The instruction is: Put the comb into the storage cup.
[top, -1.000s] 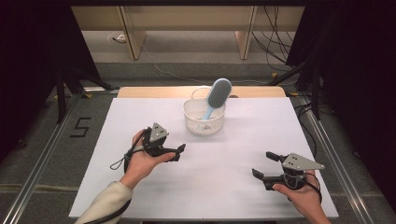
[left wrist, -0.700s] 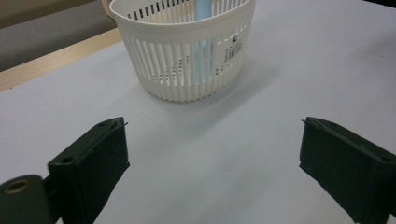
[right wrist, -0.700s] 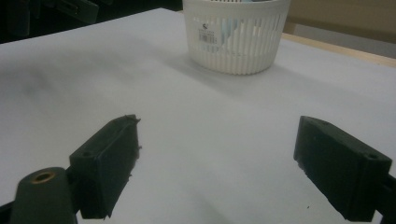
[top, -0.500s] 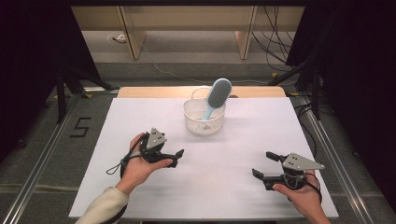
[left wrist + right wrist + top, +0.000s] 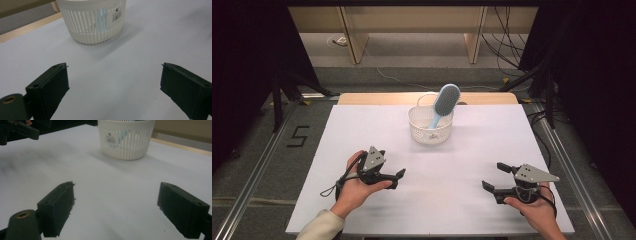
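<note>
A white slotted basket (image 5: 430,129) is placed on the white desk (image 5: 362,130), toward the far edge and about in the middle between the two sides. A light blue hairbrush (image 5: 443,104) is stood inside the basket with the handle down; the head is tilted to the right and rises above the rim. In the left gripper view the blue handle is seen through the slots of the basket wall (image 5: 101,20), next to a small barcode label.

The left tongs (image 5: 395,178) are held by the left hand (image 5: 357,187) low over the near left part of the desk, well apart from the basket. The jaws are kept apart and nothing is held between them, as is seen in the left gripper view, where only bare desk lies between the two black jaws. A black cable is seen trailing from these tongs toward the near edge.

The right tongs (image 5: 493,177) are held by the right hand (image 5: 532,210) near the front right corner of the desk, also well apart from the basket. The jaws are spread wide and nothing is gripped. In the right gripper view the basket (image 5: 126,138) is seen farther off, and the other tongs are seen at the upper left corner.
</note>
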Demonstrator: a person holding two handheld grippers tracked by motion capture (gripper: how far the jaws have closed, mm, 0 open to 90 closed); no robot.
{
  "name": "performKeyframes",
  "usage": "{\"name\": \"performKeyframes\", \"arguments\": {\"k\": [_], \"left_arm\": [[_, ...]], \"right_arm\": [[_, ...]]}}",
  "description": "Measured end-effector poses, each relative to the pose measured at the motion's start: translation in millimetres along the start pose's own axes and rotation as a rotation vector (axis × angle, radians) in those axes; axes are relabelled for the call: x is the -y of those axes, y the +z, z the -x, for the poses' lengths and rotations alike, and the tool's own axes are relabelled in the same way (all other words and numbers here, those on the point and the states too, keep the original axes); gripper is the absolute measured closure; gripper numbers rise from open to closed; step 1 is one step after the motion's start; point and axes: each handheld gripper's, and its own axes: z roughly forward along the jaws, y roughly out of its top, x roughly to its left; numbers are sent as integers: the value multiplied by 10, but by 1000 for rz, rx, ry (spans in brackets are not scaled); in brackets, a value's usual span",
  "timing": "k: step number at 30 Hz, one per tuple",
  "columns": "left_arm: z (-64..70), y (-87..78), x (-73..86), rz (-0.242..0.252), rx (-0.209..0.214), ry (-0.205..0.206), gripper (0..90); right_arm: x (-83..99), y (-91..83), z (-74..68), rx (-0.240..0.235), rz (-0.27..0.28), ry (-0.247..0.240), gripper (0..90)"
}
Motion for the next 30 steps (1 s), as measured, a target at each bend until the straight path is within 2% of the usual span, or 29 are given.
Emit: {"name": "performKeyframes", "arguments": {"k": [11, 18, 26, 30], "left_arm": [[46, -81, 116, -10, 2, 5, 74], [24, -182, 197, -6, -10, 0, 74], [23, -236, 244, -12, -29, 24, 74], [18, -238, 259, -13, -34, 23, 76]], "right_arm": [[0, -3, 2, 1, 0, -1, 151], [1, 1, 0, -1, 1, 0, 151], [3, 3, 0, 0, -3, -2, 151], [4, 2, 1, -1, -4, 0, 151]]}}
